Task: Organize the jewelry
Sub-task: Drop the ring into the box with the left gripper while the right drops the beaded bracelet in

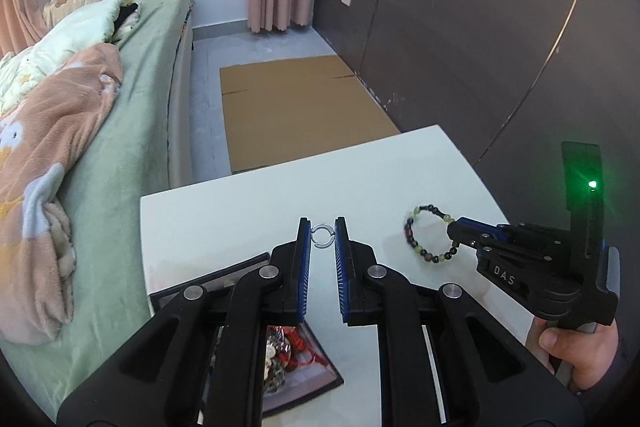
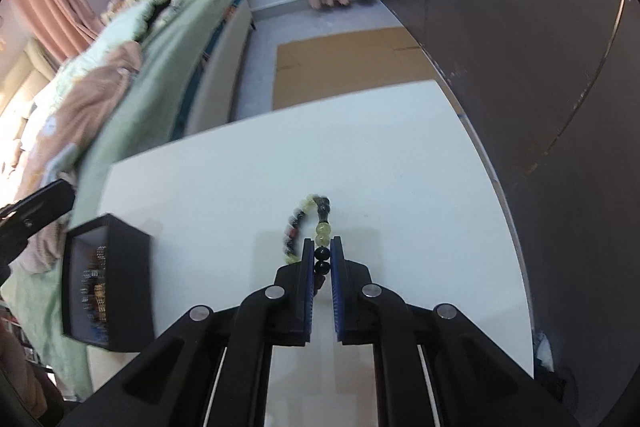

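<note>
My left gripper (image 1: 322, 227) is shut on a small clear ring (image 1: 322, 236), pinched between its blue fingertips above the white table (image 1: 240, 211). My right gripper (image 2: 322, 247) is shut on a beaded bracelet (image 2: 307, 223) of green and dark beads, which hangs off the table and looks blurred. In the left wrist view the right gripper (image 1: 454, 233) holds the bracelet (image 1: 416, 233) at the right. A dark jewelry box (image 2: 108, 283) stands open at the table's left edge, with trinkets inside; it also shows under my left gripper (image 1: 296, 351).
A bed with a green sheet (image 1: 132, 131) and blankets runs along the left. A flat cardboard sheet (image 1: 296, 115) lies on the floor beyond the table. A dark wall (image 1: 480, 27) stands to the right.
</note>
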Available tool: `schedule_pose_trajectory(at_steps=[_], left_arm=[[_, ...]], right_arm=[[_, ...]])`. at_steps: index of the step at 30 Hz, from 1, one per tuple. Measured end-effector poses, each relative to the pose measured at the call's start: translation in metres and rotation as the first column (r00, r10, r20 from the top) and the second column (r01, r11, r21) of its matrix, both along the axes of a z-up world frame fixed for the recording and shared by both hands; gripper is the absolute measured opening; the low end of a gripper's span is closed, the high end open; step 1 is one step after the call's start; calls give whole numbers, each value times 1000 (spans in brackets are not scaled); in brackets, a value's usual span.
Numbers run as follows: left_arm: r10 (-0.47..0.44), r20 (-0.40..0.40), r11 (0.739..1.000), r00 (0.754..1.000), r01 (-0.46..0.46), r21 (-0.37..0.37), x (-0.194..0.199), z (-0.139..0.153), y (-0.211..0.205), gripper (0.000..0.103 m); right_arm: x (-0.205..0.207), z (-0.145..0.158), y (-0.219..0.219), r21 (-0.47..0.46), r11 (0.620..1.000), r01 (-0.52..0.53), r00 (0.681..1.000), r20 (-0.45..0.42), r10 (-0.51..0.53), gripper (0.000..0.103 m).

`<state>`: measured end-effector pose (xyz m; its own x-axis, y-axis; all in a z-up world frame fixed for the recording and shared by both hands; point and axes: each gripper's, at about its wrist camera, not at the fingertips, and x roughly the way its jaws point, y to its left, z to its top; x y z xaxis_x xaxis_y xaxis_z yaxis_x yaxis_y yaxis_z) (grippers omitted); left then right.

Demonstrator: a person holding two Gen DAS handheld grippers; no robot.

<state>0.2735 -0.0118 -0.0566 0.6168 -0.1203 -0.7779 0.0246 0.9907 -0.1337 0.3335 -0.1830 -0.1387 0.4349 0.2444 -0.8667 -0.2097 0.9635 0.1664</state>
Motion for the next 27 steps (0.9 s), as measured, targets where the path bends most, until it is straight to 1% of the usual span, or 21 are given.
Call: schedule_pose_trajectory(at_steps=[7,12,15,20,24,25,26,27], left_arm=[[46,29,999,999,-45,-27,-34,13,19,13],[68,54,997,996,-65,-46,-51,23,32,13],[81,60,995,995,-77,-59,-58,24,40,13],[91,33,992,995,-88,-89,-64,17,55,13],[94,2,989,996,-93,-117,-62,10,64,13],[92,-8,989,996,-92,-118,-61,8,66,17],[95,-12,988,995,-96,-118,-61,7,68,24],[104,-8,987,995,-104,-123,-62,7,71,44]], right_arm=[[-22,39,8,95,992,-77,991,117,65,8],[-31,54,11,145,984,-104,986,146,82,8],[-35,62,12,171,977,-125,982,159,98,8],[-50,75,16,208,966,-156,976,185,118,8],[-58,86,26,219,953,-209,962,223,159,8],[-58,87,29,220,951,-218,959,228,167,8],[-58,87,32,221,949,-226,957,232,174,8],[-58,86,35,223,946,-234,956,232,182,8]])
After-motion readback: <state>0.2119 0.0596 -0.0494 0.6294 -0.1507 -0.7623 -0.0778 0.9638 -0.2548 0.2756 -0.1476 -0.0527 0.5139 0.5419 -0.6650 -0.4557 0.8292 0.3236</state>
